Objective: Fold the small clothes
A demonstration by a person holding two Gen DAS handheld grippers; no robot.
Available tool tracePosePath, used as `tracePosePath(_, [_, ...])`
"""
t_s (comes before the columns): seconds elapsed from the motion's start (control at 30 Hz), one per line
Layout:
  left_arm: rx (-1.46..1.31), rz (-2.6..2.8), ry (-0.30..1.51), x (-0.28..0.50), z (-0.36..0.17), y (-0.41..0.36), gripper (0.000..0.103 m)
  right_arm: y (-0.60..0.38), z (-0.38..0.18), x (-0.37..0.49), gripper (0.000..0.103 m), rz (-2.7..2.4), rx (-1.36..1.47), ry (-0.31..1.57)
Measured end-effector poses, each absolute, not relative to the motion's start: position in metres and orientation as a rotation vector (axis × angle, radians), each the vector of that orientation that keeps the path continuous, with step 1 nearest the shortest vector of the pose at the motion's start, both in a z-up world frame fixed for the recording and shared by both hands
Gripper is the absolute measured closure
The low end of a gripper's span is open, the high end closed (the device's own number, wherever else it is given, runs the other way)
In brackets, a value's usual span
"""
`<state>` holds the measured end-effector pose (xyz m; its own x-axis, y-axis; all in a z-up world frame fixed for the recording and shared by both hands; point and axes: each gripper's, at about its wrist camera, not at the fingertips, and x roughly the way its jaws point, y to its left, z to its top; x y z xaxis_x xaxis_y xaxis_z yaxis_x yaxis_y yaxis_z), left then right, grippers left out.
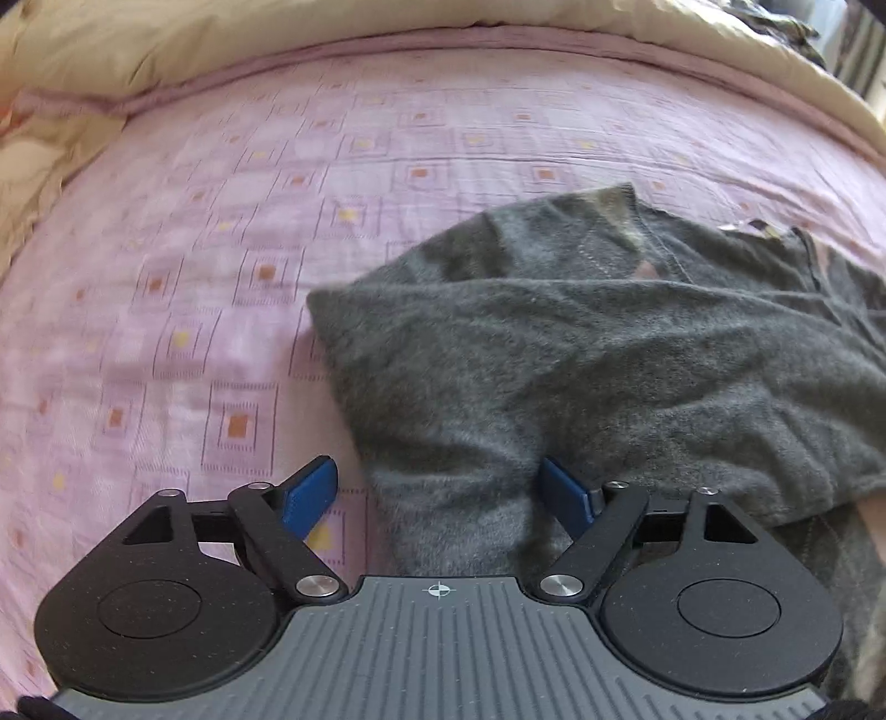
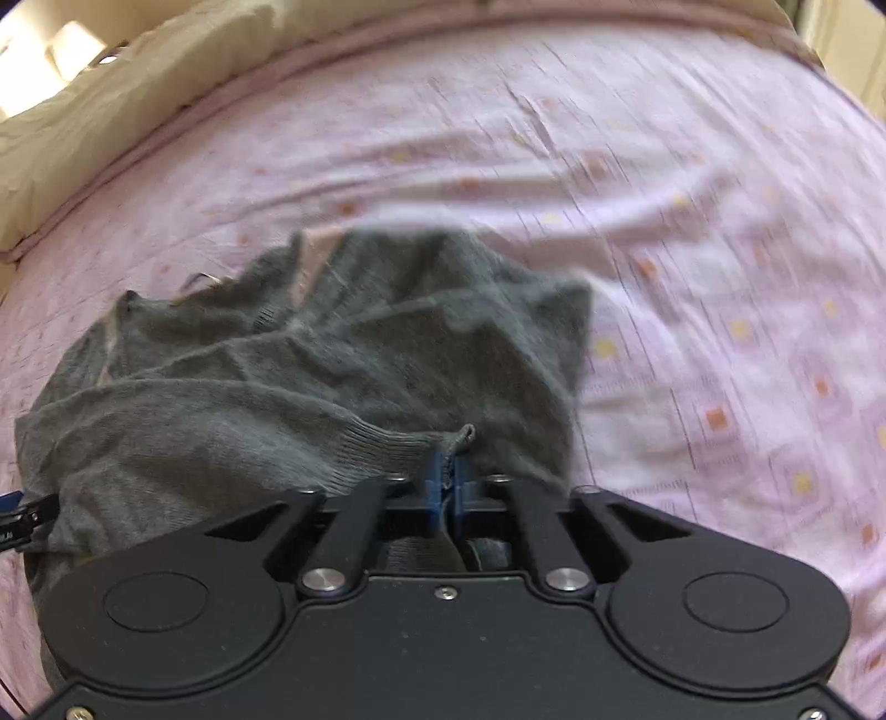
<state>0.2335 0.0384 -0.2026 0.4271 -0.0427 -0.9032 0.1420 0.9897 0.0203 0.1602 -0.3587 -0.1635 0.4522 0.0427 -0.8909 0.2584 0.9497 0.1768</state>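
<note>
Here, right gripper (image 2: pixel 447 482) pinches grey sweater (image 2: pixel 266 387) (no legible label); left gripper (image 1: pixel 437 493) gapes wide.

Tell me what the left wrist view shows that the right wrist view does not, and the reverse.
Only the left wrist view shows the left hand-held gripper open, its blue fingers straddling a bunch of the grey knitted garment. Only the right wrist view shows the right hand-held gripper shut on the garment's ribbed edge. Both show the garment lying crumpled on the pink patterned bedsheet bordered by a beige quilt.
</note>
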Motion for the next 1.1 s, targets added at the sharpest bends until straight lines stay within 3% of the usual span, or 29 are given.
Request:
tracePosePath(0.13, [0.108, -0.114, 1.108, 0.23, -0.204, 0.04, 0.017, -0.356, -0.15, 0.16, 0.092, -0.171, 0.219, 1.029])
tracePosePath(0.27, [0.125, -0.079, 1.116, 0.234, -0.207, 0.039, 0.002, -0.372, -0.176, 0.168, 0.092, -0.264, 0.266, 1.132])
tracePosePath(0.33, [0.116, -0.071, 1.123, 0.235, -0.209, 0.042, 0.0, -0.374, -0.178, 0.165, 0.092, -0.274, 0.268, 1.118])
tracePosePath(0.4, [0.09, -0.066, 1.138, 0.235, -0.209, 0.046, 0.0, -0.374, -0.172, 0.159, 0.066, -0.292, 0.261, 1.1])
tracePosePath(0.47, [0.064, -0.05, 1.152, 0.232, -0.207, 0.05, 0.0, -0.373, -0.163, 0.148, 0.021, -0.302, 0.269, 1.049])
tracePosePath(1.1, [0.08, -0.181, 1.159, 0.093, -0.171, 0.069, 0.001, -0.313, -0.134, -0.005, 0.01, -0.167, 0.313, 1.066])
